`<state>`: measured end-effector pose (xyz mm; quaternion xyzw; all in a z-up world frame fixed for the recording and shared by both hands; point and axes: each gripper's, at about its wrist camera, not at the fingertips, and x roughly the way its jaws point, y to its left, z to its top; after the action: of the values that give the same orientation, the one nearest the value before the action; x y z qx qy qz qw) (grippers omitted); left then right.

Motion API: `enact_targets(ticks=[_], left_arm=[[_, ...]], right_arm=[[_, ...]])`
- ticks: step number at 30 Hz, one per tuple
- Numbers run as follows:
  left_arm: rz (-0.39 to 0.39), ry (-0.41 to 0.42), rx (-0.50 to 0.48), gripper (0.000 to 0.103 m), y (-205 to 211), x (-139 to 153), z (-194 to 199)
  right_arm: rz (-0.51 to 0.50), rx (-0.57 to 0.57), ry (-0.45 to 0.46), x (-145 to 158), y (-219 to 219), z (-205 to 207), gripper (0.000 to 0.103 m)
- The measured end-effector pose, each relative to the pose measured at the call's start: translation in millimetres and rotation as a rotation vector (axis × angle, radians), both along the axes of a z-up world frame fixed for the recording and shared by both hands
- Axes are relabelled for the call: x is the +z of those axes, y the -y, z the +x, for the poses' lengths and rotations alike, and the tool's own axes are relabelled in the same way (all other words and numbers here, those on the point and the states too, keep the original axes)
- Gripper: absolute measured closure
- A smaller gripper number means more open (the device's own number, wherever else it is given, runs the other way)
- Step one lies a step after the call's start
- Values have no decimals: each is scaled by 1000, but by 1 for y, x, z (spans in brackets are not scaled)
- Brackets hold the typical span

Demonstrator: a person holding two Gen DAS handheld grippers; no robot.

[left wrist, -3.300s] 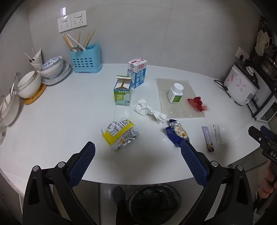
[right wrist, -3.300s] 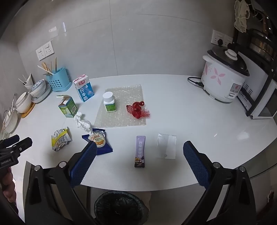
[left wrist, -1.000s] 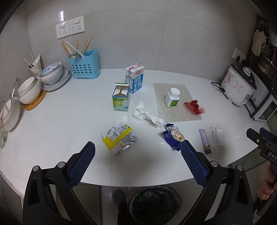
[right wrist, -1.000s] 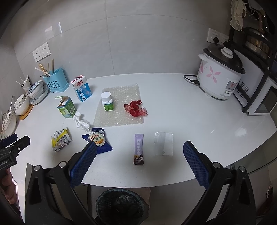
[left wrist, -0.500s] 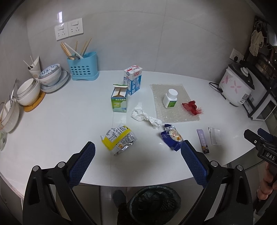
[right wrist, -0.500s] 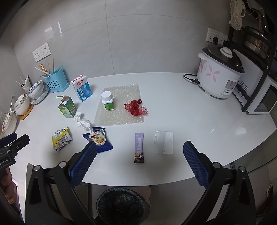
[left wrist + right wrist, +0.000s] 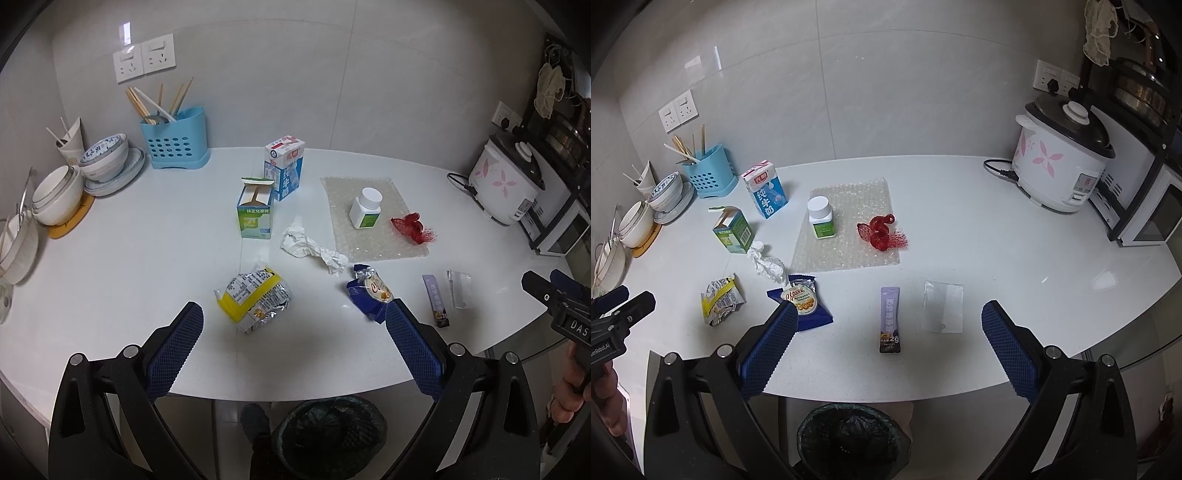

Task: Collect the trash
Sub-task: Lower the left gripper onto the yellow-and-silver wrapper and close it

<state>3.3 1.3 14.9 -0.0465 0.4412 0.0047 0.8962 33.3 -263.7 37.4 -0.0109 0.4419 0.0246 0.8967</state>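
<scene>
Both grippers held back from the counter's (image 7: 122,266) near edge, above the black-lined bin (image 7: 853,439) on the floor; nothing gripped.

Left gripper (image 7: 293,349): jaws spread wide, empty. Ahead and just inside the gap, toward its left finger, the yellow-and-silver snack bag (image 7: 255,299), crumpled, long axis running diagonally across the line of the fingers. Beside the tip of the right finger, the blue snack packet (image 7: 369,291). Farther ahead, a crumpled white tissue (image 7: 312,249), then the green carton (image 7: 255,214) and the milk carton (image 7: 284,166), both upright.

Right gripper (image 7: 890,345): jaws likewise spread wide, empty. Squarely ahead between the fingers, the purple sachet (image 7: 889,319), flat, long axis running straight away from the jaws, parallel to the fingers. Just right of it, a clear plastic sleeve (image 7: 942,312), also flat. Farther ahead, red netting (image 7: 881,232) and a white pill bottle (image 7: 820,218) on bubble wrap (image 7: 849,251).

Likely pairing: yellow bag nearer the left hand, sachet nearer the right. Sachet probably needing a grip across its narrow width; thin and flat on the counter, so liable to slip from the fingers.
</scene>
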Motion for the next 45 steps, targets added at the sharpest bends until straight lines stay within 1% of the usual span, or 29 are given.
enact_targets(ticks=[6, 10, 13, 19, 22, 27, 36, 41, 43, 45], left_arm=[[10, -15, 3, 6, -6, -8, 13], [18, -43, 15, 6, -18, -25, 28], [32, -66, 10, 7, -26, -41, 40], [35, -133, -8, 7, -42, -80, 63], [31, -173, -11, 7, -47, -99, 75], [41, -194, -45, 7, -50, -121, 96], [62, -229, -127, 10, -47, -146, 123], [76, -248, -170, 16, -42, -156, 130], [73, -262, -180, 22, -41, -160, 131], [81, -266, -189, 22, -40, -163, 131]], right_arm=[[-6, 8, -17, -9, -5, 11, 7], [-12, 22, -47, -24, -10, 22, 11], [-15, 30, -91, -42, -12, 32, 15], [-27, 27, -198, -82, -18, 54, 24], [-35, 22, -238, -97, -21, 62, 28], [-38, 11, -307, -116, -24, 76, 35], [-50, -28, -411, -143, -25, 101, 51], [-51, -45, -453, -153, -25, 111, 61], [-52, -46, -465, -156, -25, 113, 64], [-51, -51, -472, -158, -25, 114, 66]])
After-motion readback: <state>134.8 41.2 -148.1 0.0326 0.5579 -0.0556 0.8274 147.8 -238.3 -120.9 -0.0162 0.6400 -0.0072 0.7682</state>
